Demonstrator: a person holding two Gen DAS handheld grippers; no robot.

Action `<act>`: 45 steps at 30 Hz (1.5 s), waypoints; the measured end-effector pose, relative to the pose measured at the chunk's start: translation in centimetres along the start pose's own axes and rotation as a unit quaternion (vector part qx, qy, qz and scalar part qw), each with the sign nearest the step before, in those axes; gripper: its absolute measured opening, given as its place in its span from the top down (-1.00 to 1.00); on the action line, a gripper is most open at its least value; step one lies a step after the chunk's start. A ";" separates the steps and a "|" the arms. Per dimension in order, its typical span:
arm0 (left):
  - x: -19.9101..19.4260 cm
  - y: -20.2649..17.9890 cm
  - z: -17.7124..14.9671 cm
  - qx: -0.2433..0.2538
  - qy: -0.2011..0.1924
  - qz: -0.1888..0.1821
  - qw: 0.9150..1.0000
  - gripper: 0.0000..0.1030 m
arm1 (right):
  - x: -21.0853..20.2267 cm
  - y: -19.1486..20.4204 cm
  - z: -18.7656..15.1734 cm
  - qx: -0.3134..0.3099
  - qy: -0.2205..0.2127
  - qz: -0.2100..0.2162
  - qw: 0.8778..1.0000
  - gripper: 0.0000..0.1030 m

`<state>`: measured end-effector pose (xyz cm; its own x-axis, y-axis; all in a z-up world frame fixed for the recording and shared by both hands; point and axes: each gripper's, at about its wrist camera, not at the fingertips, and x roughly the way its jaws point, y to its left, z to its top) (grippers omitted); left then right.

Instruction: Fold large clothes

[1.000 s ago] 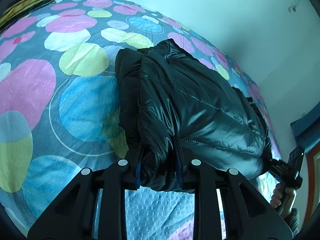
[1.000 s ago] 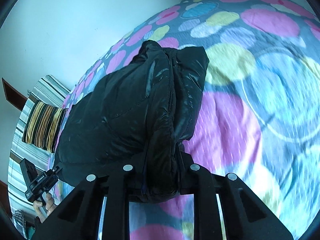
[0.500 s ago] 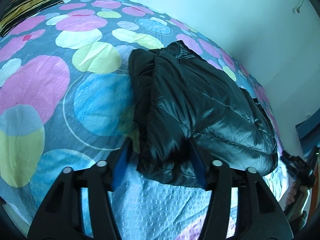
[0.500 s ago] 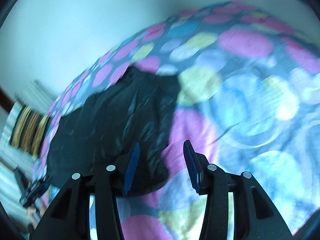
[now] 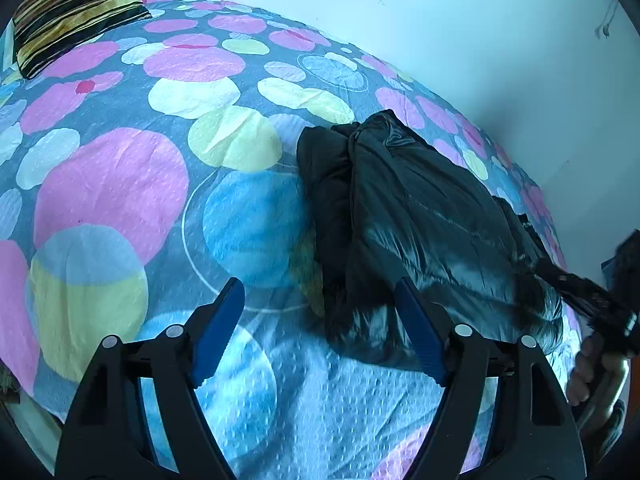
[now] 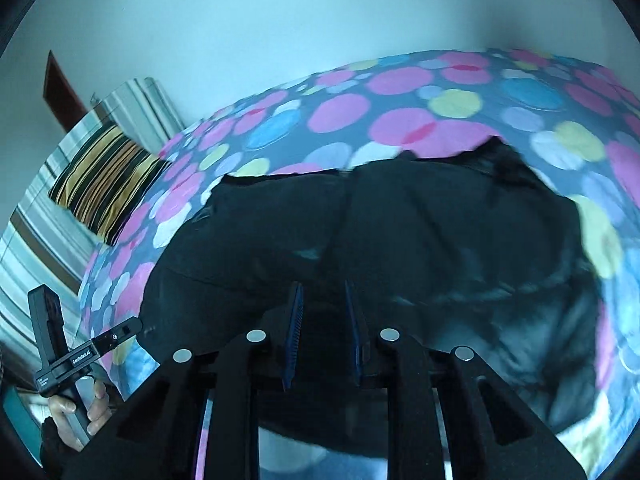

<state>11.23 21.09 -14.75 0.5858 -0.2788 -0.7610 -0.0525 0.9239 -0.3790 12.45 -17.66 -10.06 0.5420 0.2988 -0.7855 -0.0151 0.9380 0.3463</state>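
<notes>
A folded black puffer jacket (image 5: 420, 220) lies on the spotted bedspread (image 5: 120, 200). My left gripper (image 5: 318, 286) hovers at its near left corner with its jaws wide and still opening. The corner lies beside the right pad (image 5: 416, 328), and neither pad presses it. In the right wrist view the jacket (image 6: 400, 232) fills the middle, blurred by motion. My right gripper (image 6: 323, 286) points down over it with its jaws closing to a narrow gap. Both blue pad faces show bare, with no fabric pinched. Each view shows the other gripper in a hand, at the right edge (image 5: 592, 300) and at the lower left (image 6: 60, 344).
A striped yellow and black pillow (image 5: 72, 4) lies at the far end of the bed, also in the right wrist view (image 6: 104, 176). A pale wall (image 5: 440, 20) runs along the bed's far side. The bedspread (image 6: 400, 92) spreads out around the jacket.
Both grippers let go of the jacket's hem. The left opened wide and drew back a little. The right opened, swung round over the jacket's long side, and narrowed again.
</notes>
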 end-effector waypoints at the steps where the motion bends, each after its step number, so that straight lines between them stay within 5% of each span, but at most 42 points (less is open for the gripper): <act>1: 0.2 0.1 0.2 -0.001 0.003 -0.003 1.000 -0.54 | 1.2 0.5 0.3 -0.004 0.009 0.000 1.000 0.60; 9: 2.8 0.0 2.4 -0.008 0.026 -0.036 0.999 -0.56 | 6.7 0.5 -1.2 -0.008 0.073 -0.024 0.997 0.65; 28: 10.2 -1.6 6.7 0.007 0.116 -0.107 0.987 -0.62 | 7.2 1.1 -1.7 -0.029 0.064 -0.038 0.997 0.65; 33: 9.7 -2.7 6.7 0.028 0.108 -0.127 0.986 0.14 | 7.4 1.0 -1.6 -0.028 0.062 -0.040 0.997 0.65; 36: 7.7 -4.0 7.3 0.034 0.093 -0.133 0.986 0.42 | 7.5 1.1 -1.8 -0.028 0.061 -0.042 0.997 0.65; 41: 3.8 -8.7 8.1 0.073 0.055 -0.140 0.986 0.52 | 7.5 1.3 -1.8 -0.029 0.060 -0.043 0.997 0.65; 45: 1.3 -14.6 8.0 0.128 0.022 -0.100 0.987 0.53 | 6.8 1.5 -1.7 -0.034 0.049 -0.044 0.997 0.65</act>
<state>19.25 9.32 -5.93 0.5283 -0.4680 -0.7084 0.2694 0.8836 -0.3829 14.69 -13.95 -15.76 0.4591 0.2270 -0.8589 -0.0288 0.9701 0.2410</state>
